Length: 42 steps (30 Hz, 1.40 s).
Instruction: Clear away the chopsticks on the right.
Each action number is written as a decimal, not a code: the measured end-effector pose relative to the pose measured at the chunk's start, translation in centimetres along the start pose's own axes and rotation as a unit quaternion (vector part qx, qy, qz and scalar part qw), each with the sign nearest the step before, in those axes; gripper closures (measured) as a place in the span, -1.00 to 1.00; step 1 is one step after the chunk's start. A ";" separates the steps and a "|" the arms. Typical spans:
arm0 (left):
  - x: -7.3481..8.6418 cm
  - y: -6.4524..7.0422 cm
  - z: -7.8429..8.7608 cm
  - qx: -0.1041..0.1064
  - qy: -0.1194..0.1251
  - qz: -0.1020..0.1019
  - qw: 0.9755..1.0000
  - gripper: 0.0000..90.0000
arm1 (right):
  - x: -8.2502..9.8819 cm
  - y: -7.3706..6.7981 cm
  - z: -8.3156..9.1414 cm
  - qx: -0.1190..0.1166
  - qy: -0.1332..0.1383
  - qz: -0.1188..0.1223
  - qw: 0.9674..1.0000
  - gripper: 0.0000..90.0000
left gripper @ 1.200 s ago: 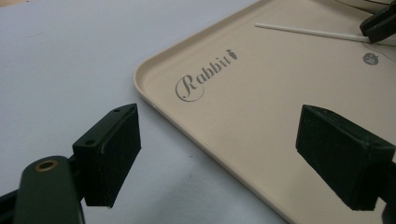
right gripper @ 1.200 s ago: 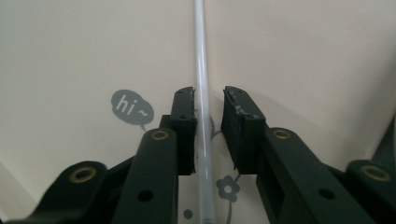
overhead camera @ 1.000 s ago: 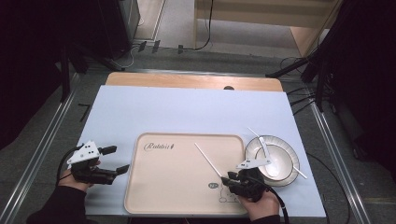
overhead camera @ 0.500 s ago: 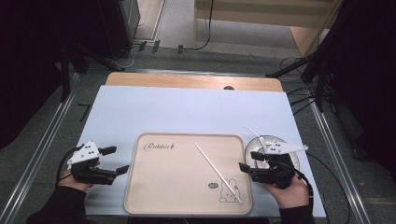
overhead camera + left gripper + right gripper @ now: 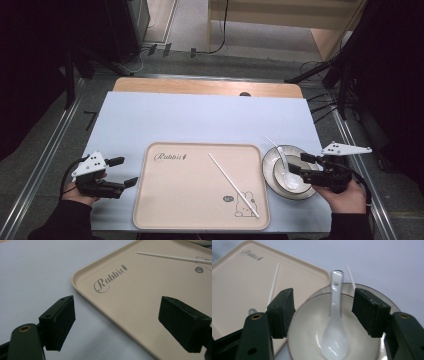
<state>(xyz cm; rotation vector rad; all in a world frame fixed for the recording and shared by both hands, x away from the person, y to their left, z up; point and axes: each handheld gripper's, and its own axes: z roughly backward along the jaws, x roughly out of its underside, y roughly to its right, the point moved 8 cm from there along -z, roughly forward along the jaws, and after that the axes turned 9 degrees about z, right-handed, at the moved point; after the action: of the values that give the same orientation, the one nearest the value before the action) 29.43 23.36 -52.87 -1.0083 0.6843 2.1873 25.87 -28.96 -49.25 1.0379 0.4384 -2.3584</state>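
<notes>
- The right gripper (image 5: pixel 306 166) hovers over the bowl (image 5: pixel 300 186), which stands on a plate (image 5: pixel 268 167) at 3 o'clock from the tray (image 5: pixel 165 200).
- Its jaws have just been opening and now stand wide apart, with nothing pressed between them.
- In the right gripper view the white spoon (image 5: pixel 334 325) lies in the bowl (image 5: pixel 304 322) between the two jaws, its handle pointing to 12 o'clock.
- One white chopstick (image 5: pixel 233 185) lies slanted on the tray; another chopstick (image 5: pixel 350 276) rests on the plate's far rim, near 12 o'clock.
- The left gripper (image 5: pixel 124 172) sits at 9 o'clock from the tray, jaws apart and empty; in its own view the tray's edge (image 5: pixel 82 293) runs between them.
</notes>
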 end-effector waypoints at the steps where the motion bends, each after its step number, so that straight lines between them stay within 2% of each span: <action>1: 0.0 0.0 0.0 0.000 0.000 0.000 1.000 -0.67 | 0.2 0.6 0.2 0.004 0.002 -0.003 1.000 -0.23; 8: 0.0 0.0 0.0 0.001 -0.001 -0.001 1.000 -0.67 | 1.8 3.7 1.8 0.020 0.016 -0.031 0.999 -0.24; 14: 0.0 0.2 -0.1 0.005 0.000 -0.003 1.000 -0.67 | 3.4 5.2 2.2 0.021 0.010 -0.045 0.999 -0.16; 16: 0.0 0.2 -0.1 0.005 0.001 -0.003 1.000 -0.67 | 4.1 5.6 2.2 0.025 0.007 -0.042 0.999 -0.14; 18: 0.0 0.1 0.0 0.005 0.001 -0.003 1.000 -0.67 | 4.8 5.9 2.0 0.029 0.000 -0.038 0.999 -0.01; 24: 0.0 0.2 0.0 0.005 0.000 -0.003 1.000 -0.67 | 6.1 6.3 1.6 0.024 -0.016 -0.041 0.999 0.28; 29: 0.0 0.2 0.0 0.006 0.000 -0.004 1.000 -0.67 | 7.3 6.2 0.4 0.024 -0.052 -0.024 0.998 0.42; 32: 0.0 0.2 -0.1 0.006 0.000 -0.003 1.000 -0.67 | 7.7 6.2 0.1 0.012 -0.057 -0.035 0.998 0.50; 38: 0.0 0.2 -0.1 0.005 -0.001 -0.005 1.000 -0.67 | 8.6 6.1 -0.9 0.007 -0.091 -0.027 0.995 0.63; 42: 0.0 0.2 -0.1 0.006 -0.002 -0.004 1.000 -0.67 | 8.8 6.2 -1.5 -0.003 -0.100 -0.029 0.995 0.72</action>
<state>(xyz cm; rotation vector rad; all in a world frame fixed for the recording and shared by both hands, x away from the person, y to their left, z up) 29.34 23.17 -52.91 -0.9981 0.6884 2.1761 25.34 -36.17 -57.37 0.7861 0.4063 -2.4806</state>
